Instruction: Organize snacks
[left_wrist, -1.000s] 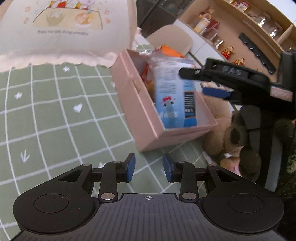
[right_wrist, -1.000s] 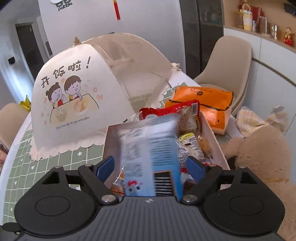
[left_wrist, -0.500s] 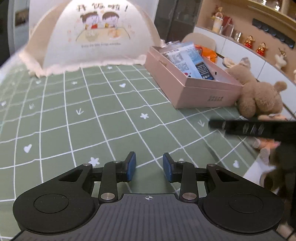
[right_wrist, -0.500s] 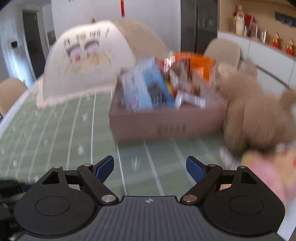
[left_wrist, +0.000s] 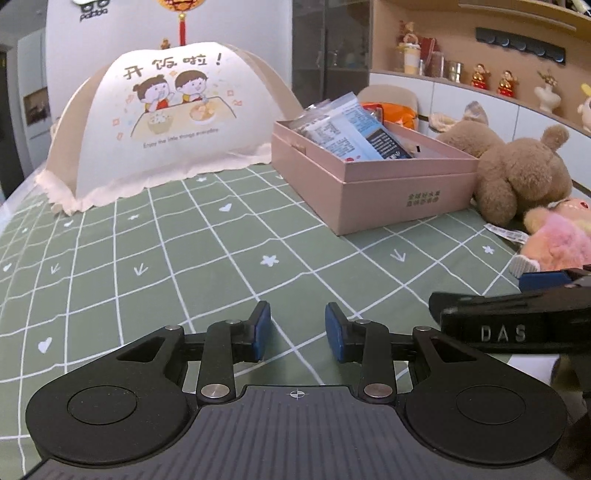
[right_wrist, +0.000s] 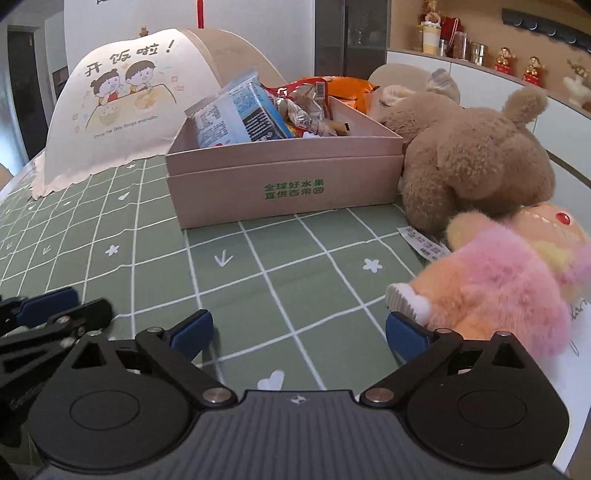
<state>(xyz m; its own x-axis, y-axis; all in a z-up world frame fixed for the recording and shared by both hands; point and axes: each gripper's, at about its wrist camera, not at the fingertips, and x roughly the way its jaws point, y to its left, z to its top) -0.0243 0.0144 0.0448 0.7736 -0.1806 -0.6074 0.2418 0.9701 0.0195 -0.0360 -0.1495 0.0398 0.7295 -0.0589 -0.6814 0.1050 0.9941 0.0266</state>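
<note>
A pink box (left_wrist: 373, 192) (right_wrist: 284, 177) stands on the green checked tablecloth and holds several snack packets. A blue and white packet (left_wrist: 354, 134) (right_wrist: 236, 114) leans at its near left side. An orange bag (right_wrist: 340, 86) lies behind the box. My left gripper (left_wrist: 297, 334) is open and empty, low over the cloth, well in front of the box. My right gripper (right_wrist: 299, 332) is wide open and empty, also in front of the box; it shows at the right of the left wrist view (left_wrist: 517, 317).
A domed food cover (left_wrist: 173, 122) (right_wrist: 129, 107) with cartoon children stands at the back left. A brown teddy bear (left_wrist: 517, 173) (right_wrist: 476, 155) lies right of the box. A pink plush toy (left_wrist: 557, 243) (right_wrist: 498, 288) sits close to my right gripper's right finger.
My right gripper let go of the blue and white packet in the box, then drew back, wide open. Both grippers have pulled away from the box toward the table's near side.
</note>
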